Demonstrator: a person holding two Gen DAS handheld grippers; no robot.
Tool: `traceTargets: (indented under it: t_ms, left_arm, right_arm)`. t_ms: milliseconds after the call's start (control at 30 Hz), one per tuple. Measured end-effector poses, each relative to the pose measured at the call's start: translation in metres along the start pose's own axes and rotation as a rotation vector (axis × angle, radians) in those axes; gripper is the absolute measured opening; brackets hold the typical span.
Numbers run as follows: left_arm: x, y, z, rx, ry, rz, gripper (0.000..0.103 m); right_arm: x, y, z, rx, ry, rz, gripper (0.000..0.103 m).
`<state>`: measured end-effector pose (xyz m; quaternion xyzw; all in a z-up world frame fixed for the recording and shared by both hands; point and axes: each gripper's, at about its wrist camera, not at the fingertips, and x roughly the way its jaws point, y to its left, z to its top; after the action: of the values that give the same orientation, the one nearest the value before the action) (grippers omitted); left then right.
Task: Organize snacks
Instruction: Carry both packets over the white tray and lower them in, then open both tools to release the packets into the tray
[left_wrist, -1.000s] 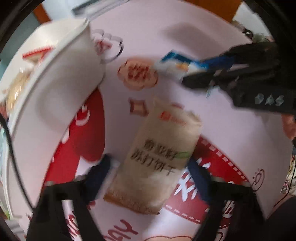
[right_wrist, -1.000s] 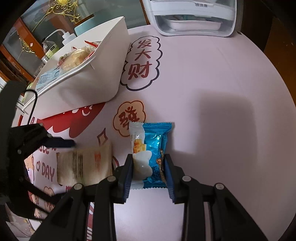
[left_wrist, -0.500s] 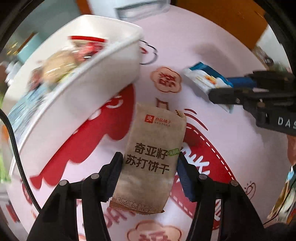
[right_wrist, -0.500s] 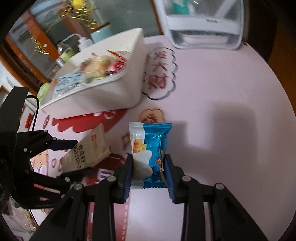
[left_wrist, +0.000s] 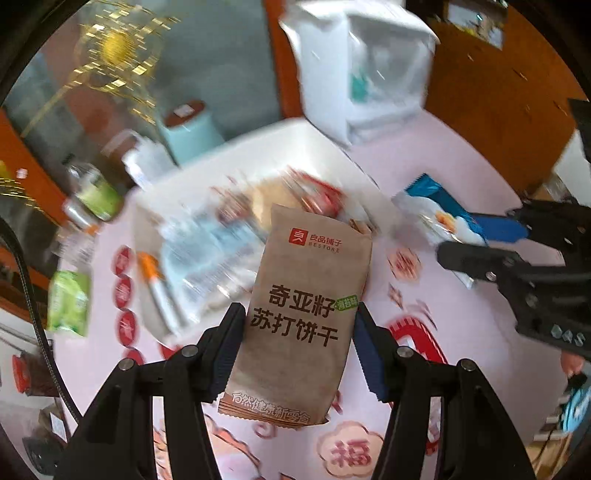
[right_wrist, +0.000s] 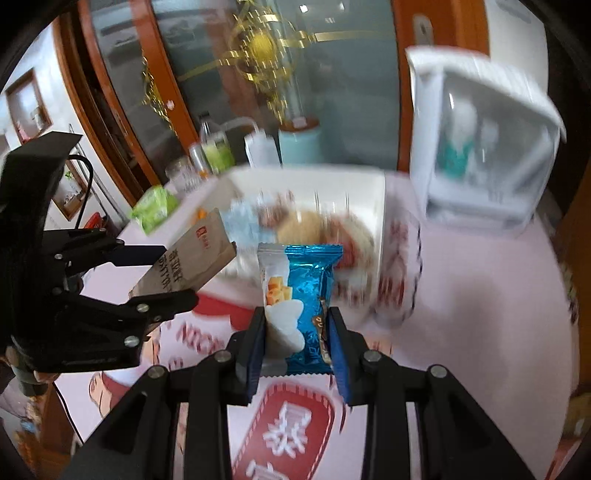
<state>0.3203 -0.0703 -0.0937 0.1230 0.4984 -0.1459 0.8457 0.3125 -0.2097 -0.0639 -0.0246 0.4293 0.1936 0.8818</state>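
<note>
- Left gripper (left_wrist: 299, 350) pinches a brown cracker packet (left_wrist: 306, 314), lifted, white box (left_wrist: 258, 177) at twelve o'clock.
- Right gripper (right_wrist: 297, 339) pinches a blue snack packet (right_wrist: 299, 295), lifted.

Home: festive tablecloth (right_wrist: 480, 295), glass-fronted cabinet (right_wrist: 229, 74).

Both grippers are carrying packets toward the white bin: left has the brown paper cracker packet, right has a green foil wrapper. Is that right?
Not quite: the wrapper in the right gripper is blue foil, not green, as the right wrist view shows. The rest holds: the left gripper grips the brown paper cracker packet, and both are lifted toward the white bin.
</note>
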Motion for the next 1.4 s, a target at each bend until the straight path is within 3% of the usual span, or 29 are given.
traceTargets:
  t_ms: [233, 433, 800, 867, 900, 933, 1000, 1133, 1400]
  left_arm:
    - [-0.028, 0.044, 0.048, -0.126, -0.095, 0.071, 0.057]
    - [-0.026, 0.071, 0.075, -0.204, -0.137, 0.121, 0.057]
    - [0.019, 0.093, 0.086, -0.264, -0.107, 0.097, 0.057]
    - [0.03, 0.094, 0.085, -0.262, -0.092, 0.088, 0.058]
    - [0.036, 0.095, 0.085, -0.259, -0.081, 0.084, 0.064]
    - [0.043, 0.095, 0.084, -0.258, -0.066, 0.081, 0.077]
    - [0.052, 0.097, 0.083, -0.26, -0.044, 0.106, 0.086]
    - [0.066, 0.104, 0.076, -0.279, -0.011, 0.084, 0.089]
    - [0.068, 0.108, 0.065, -0.303, 0.028, 0.083, 0.091]
  right_arm:
    - [-0.022, 0.012, 0.063, -0.009, -0.13, -0.051, 0.032]
    - [-0.012, 0.007, 0.091, 0.06, -0.17, -0.061, 0.033]
    - [0.05, -0.005, 0.097, 0.13, -0.08, -0.088, 0.034]
    - [0.07, -0.008, 0.095, 0.127, -0.023, -0.094, 0.04]
    - [0.078, -0.009, 0.094, 0.137, 0.001, -0.102, 0.043]
    - [0.084, -0.011, 0.091, 0.152, 0.021, -0.108, 0.049]
    - [0.093, -0.015, 0.086, 0.172, 0.042, -0.097, 0.052]
    - [0.1, -0.015, 0.078, 0.181, 0.071, -0.095, 0.064]
    - [0.093, -0.007, 0.07, 0.182, 0.092, -0.096, 0.065]
